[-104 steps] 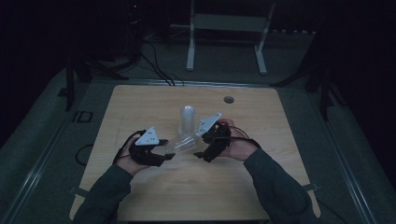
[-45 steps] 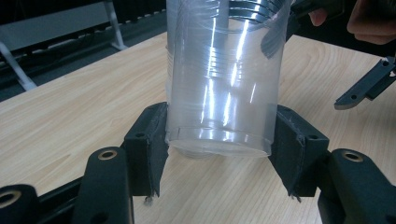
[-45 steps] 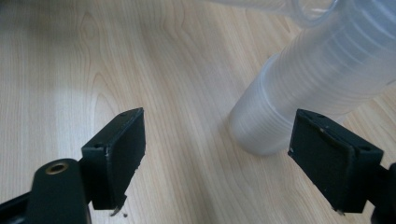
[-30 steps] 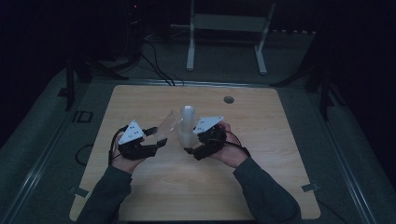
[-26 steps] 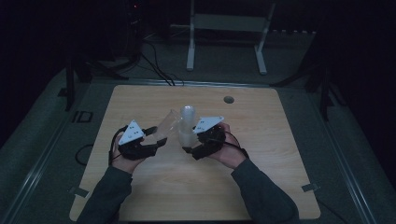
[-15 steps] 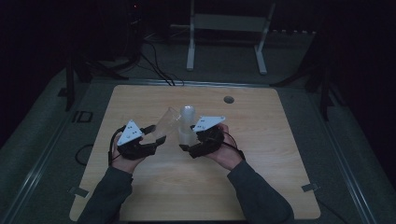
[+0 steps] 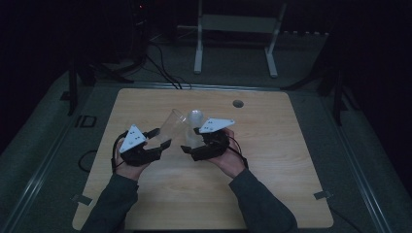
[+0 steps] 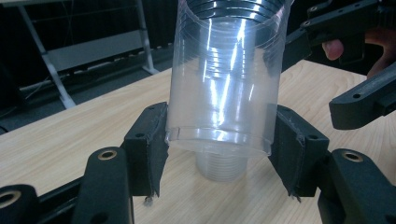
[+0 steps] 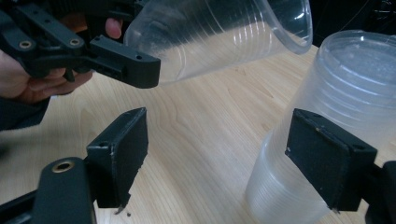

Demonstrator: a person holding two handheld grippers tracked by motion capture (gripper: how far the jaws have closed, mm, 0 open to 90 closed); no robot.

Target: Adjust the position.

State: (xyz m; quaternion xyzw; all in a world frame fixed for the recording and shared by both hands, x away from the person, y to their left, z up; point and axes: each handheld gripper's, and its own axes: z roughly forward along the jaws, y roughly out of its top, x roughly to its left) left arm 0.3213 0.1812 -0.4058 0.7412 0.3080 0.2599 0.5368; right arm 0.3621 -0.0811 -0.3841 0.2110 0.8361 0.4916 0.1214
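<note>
Nearest the person, both forearms come in from six o'clock of the high view onto the wooden bench. The left claw, at about nine o'clock from the bench's middle, is clamped on a single clear cup; in the left gripper view its pads press both sides of the cup near the base, and the cup tilts with its mouth toward one o'clock. Just beyond, near the bench's centre, the upside-down cup stack stands on the bench. The right claw has just been closing, yet its jaws stand partly open: in the right gripper view one pad lies against the stack while the other is well clear, so nothing is gripped.

The step in hand looks like peeling one cup off the stack, already lifted free. Next, the right claw probably needs to steady the stack while the left carries its cup aside. Farther off, at twelve o'clock, a small round hole sits in the bench.
</note>
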